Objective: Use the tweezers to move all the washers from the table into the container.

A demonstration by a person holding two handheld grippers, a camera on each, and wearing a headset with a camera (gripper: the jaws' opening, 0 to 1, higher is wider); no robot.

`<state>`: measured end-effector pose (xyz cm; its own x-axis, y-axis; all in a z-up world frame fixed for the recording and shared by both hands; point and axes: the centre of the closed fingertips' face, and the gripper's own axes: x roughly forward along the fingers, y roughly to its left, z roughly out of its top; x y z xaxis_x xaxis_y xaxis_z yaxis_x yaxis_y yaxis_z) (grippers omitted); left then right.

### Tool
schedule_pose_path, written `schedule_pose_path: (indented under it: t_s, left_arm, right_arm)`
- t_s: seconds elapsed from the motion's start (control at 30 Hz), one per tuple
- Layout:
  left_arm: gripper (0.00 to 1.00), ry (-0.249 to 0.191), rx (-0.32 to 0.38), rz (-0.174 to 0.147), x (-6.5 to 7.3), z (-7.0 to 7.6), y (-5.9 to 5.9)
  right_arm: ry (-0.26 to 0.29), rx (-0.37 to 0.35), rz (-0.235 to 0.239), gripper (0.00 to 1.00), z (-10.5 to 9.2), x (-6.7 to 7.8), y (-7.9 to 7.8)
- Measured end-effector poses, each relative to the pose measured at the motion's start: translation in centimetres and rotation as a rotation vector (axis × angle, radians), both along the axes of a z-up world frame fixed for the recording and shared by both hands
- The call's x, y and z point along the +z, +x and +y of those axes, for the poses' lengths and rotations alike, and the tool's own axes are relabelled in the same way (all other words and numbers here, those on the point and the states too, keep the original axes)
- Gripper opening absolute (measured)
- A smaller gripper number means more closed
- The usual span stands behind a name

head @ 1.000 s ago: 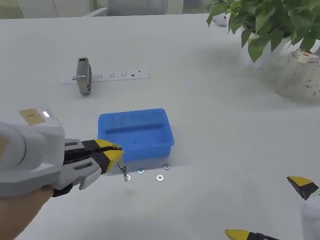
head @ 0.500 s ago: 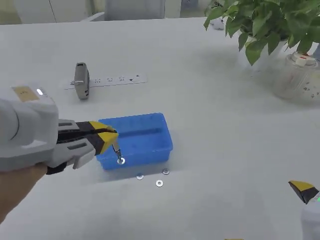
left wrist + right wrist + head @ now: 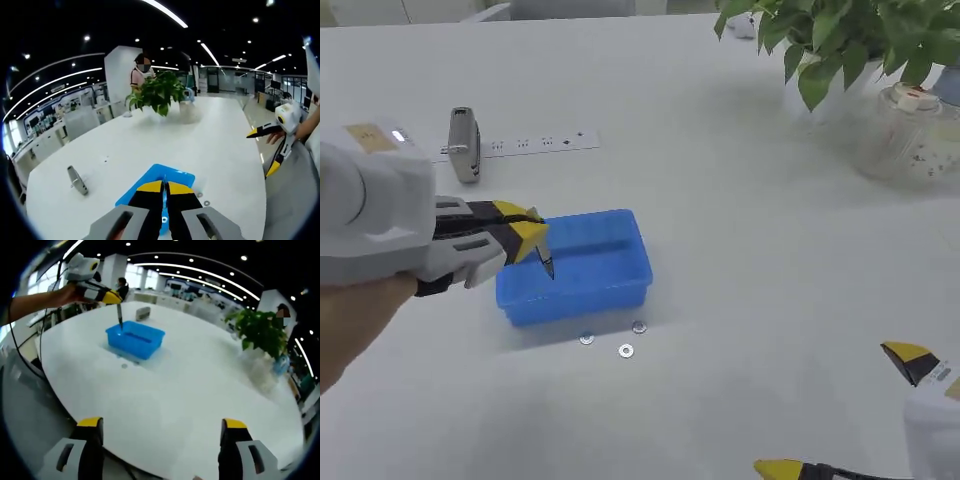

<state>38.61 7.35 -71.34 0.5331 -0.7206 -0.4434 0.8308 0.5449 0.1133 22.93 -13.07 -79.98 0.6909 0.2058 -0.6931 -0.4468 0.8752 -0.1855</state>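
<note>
Three washers (image 3: 626, 350) lie loose on the white table (image 3: 740, 250), just outside the near wall of the blue container (image 3: 580, 298) and close together, in the head view. They sit below and to the right of the tweezers (image 3: 546, 264), well clear of the tip.

The tweezers point down over the left part of the container, with the tip inside its rim line. Whether the tip holds a washer is too small to tell. My left gripper (image 3: 525, 235) is clenched on the upper end of the tweezers, and its yellow-tipped jaws are pressed together above the container's left edge.

In the left gripper view those jaws (image 3: 164, 187) meet with no gap, with the container (image 3: 177, 176) right beyond them and two washers (image 3: 206, 203) just off its right corner.

My right gripper (image 3: 845, 413) hangs at the lower right of the head view, well apart from the container, with its jaws spread wide and nothing between them. Its own view shows the same wide spread (image 3: 161, 424). Across the table, the left gripper (image 3: 107, 296) holds the tweezers (image 3: 120, 317) upright over the container (image 3: 131, 347), and one washer (image 3: 124, 366) lies on the table in front of it.

Behind the container lie a white power strip (image 3: 520, 147) and a grey block (image 3: 464, 143) at its left end. A leafy plant (image 3: 840, 40) and a clear jar (image 3: 905, 135) stand at the far right.
</note>
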Motion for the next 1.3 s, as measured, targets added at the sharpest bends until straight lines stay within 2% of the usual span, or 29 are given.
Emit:
schedule_pose_path:
  t_s: [0.3, 0.57, 0.7, 1.0, 1.3]
  left_arm:
    - [0.00, 0.014, -0.009, 0.028, -1.7, -0.5, 0.5]
    - [0.00, 0.004, -0.001, 0.030, -1.4, -0.4, 0.3]
    - [0.00, -0.017, -0.006, 0.027, -0.6, -0.5, -0.3]
    - [0.00, -0.058, -0.024, 0.023, 0.8, -1.0, -2.7]
    - [0.00, -0.074, -0.041, 0.046, 0.5, -1.7, -4.3]
  right_arm:
    - [-0.004, 0.002, 0.005, 0.95, -0.2, -0.1, -0.1]
    - [-0.004, 0.004, 0.009, 0.94, -0.2, -0.2, -0.1]
    - [-0.010, 0.006, 0.006, 0.94, -0.3, -0.1, -0.2]
    - [-0.010, 0.007, 0.007, 0.93, -0.2, -0.1, -0.2]
    - [-0.014, 0.015, 0.014, 0.92, 0.0, -0.2, -0.2]
